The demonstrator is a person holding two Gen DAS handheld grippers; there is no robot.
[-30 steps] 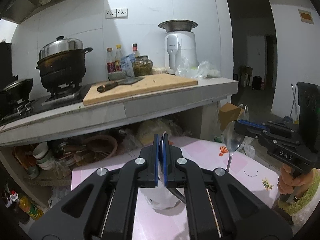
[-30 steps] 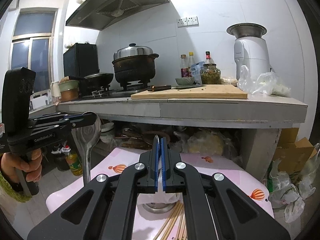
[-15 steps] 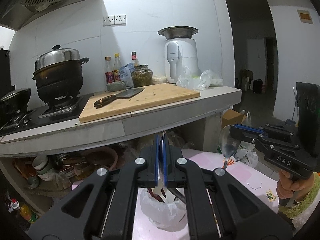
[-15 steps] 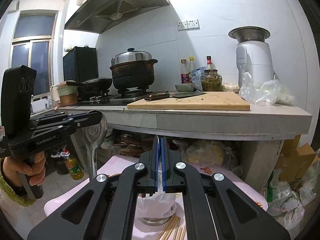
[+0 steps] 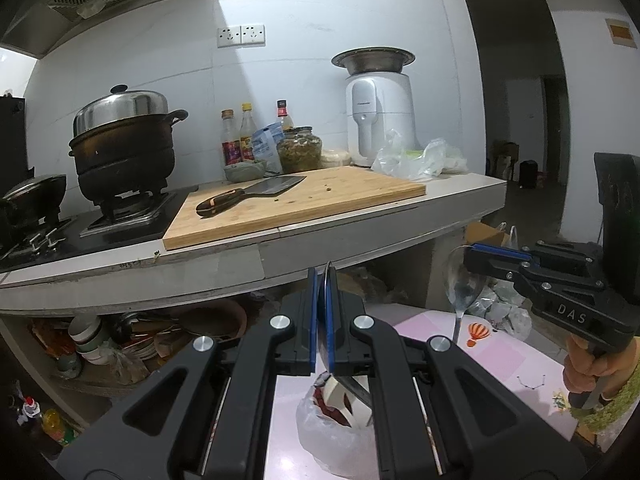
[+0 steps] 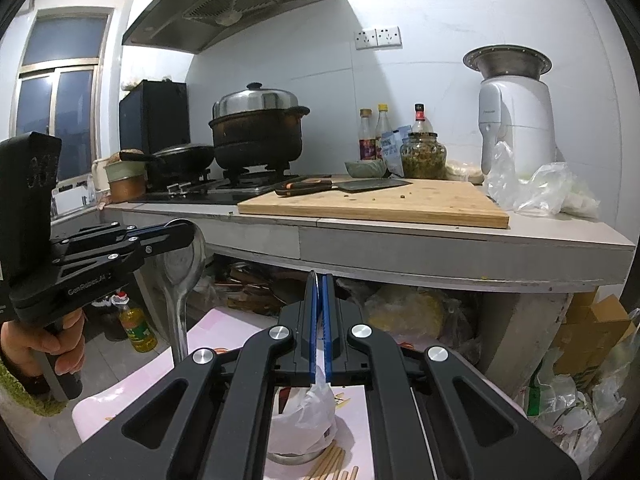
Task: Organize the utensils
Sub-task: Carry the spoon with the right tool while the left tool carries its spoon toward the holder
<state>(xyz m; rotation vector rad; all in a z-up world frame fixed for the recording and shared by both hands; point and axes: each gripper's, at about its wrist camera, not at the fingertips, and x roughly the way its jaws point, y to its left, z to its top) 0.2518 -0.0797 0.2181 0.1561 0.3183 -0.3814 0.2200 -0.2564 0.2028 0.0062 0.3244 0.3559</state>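
Both spoons were airborne above the pink desk (image 5: 516, 356). The left hand-held gripper (image 5: 322, 316) pinched one metal spoon (image 6: 180, 276) by its bowl; the right hand-held gripper (image 6: 319, 320) clamped the other spoon (image 5: 460, 288). Advice: carry level, lower handle-first, release late.

- Black left gripper (image 5: 322, 312), blue-lined fingers (image 5: 312, 320), silver screws.
- Black right gripper (image 6: 319, 320), white "DAS" lettering on its side.
- Fuzzy green sleeve (image 6: 20, 394) at each wrist.
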